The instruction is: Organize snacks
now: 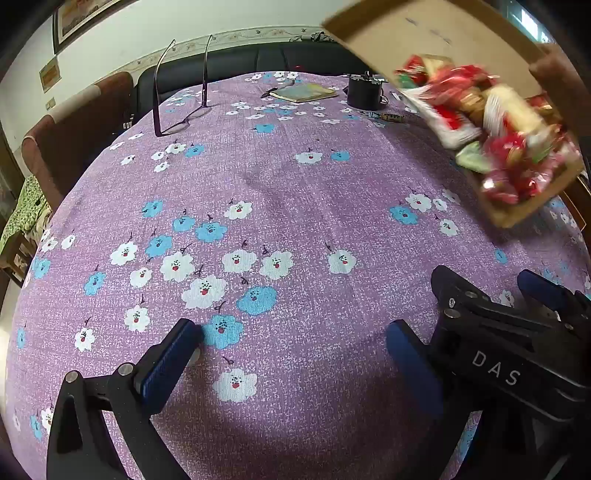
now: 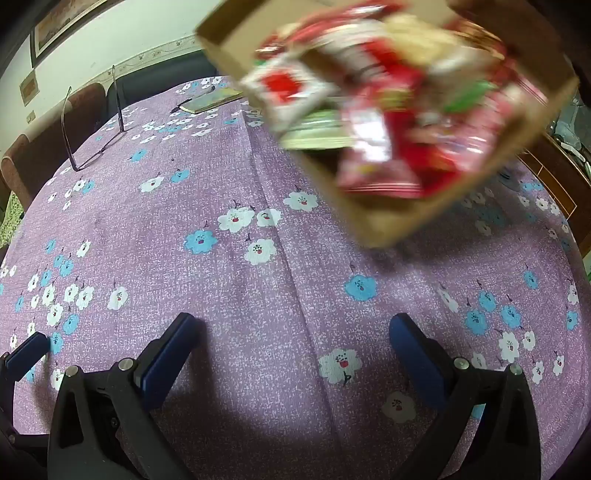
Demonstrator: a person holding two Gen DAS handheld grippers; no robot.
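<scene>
A brown cardboard box (image 1: 424, 33) hangs tilted in the air above the table's far right, blurred by motion. Several snack packets (image 1: 480, 122) in red, white and green wrappers are piled toward its lower corner. In the right wrist view the same box (image 2: 388, 225) and its snack packets (image 2: 369, 110) fill the upper right. My left gripper (image 1: 291, 343) is open just above the cloth, nothing between its blue pads. My right gripper (image 2: 293, 339) is open too and empty; it also shows in the left wrist view as the right gripper (image 1: 487, 280), close beside the left one.
The table (image 1: 277, 192) wears a purple cloth with white and blue flowers. Far back lie upturned glasses (image 1: 181, 122), a notebook (image 1: 303, 92) and a black cylinder (image 1: 364, 92). Brown chairs (image 1: 74, 129) stand at the left, a wooden cabinet (image 2: 554, 177) at the right.
</scene>
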